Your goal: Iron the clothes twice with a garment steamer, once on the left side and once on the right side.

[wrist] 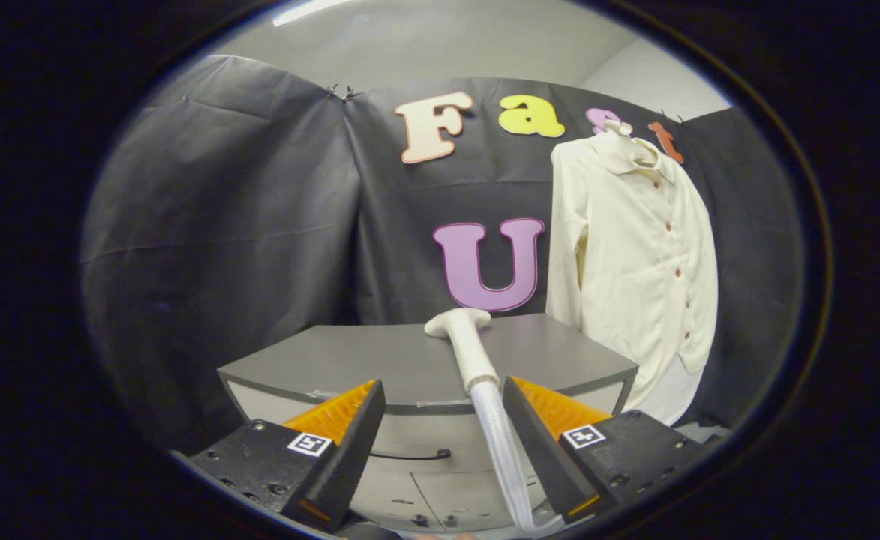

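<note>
A cream garment steamer head [464,341] lies on the grey cabinet top [379,360], its handle pointing toward me and its white ribbed hose [506,457] running down between my fingers, close to the right one. A cream button-up shirt [638,262] hangs on a hanger against the black cloth, beyond the cabinet's right end. My gripper [443,397] is open, held short of the cabinet's front edge, with the steamer handle just ahead of the fingertips. Nothing is pressed between the fingers.
The grey cabinet has a pale front with a drawer and a dark curved handle [409,455] below the top. Black cloth walls stand behind and to the left. A bare stretch of cabinet top lies left of the steamer.
</note>
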`<state>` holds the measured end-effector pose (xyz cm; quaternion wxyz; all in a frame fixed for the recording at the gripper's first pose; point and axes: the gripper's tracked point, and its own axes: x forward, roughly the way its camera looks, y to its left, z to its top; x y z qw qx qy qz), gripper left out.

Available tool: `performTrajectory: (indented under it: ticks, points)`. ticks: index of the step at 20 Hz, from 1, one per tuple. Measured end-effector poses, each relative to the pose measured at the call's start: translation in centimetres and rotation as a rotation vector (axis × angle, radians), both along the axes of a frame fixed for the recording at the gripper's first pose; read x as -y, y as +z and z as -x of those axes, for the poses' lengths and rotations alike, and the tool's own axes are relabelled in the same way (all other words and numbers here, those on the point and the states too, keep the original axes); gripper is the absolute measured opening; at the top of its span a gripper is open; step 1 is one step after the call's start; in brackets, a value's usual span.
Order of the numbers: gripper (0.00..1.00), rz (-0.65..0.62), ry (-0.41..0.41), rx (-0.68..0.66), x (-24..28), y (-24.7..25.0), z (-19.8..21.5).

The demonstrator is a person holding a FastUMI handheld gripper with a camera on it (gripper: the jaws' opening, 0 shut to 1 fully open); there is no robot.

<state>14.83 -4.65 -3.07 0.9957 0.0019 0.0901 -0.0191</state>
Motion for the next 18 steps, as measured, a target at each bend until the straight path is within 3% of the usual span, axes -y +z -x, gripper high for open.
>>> performTrajectory:
  ticks: [7, 10, 13, 18]
  points:
    - [0.96, 0.016, -0.031, -0.053, 2.3, -0.5, -5.3]
    - [0.96, -0.066, -0.032, -0.104, 2.7, -1.3, -7.2]
    - [0.93, -0.064, -0.039, -0.178, 3.3, -2.3, -9.0]
    - [0.71, 0.036, -0.057, -0.237, 3.7, -3.1, -10.9]
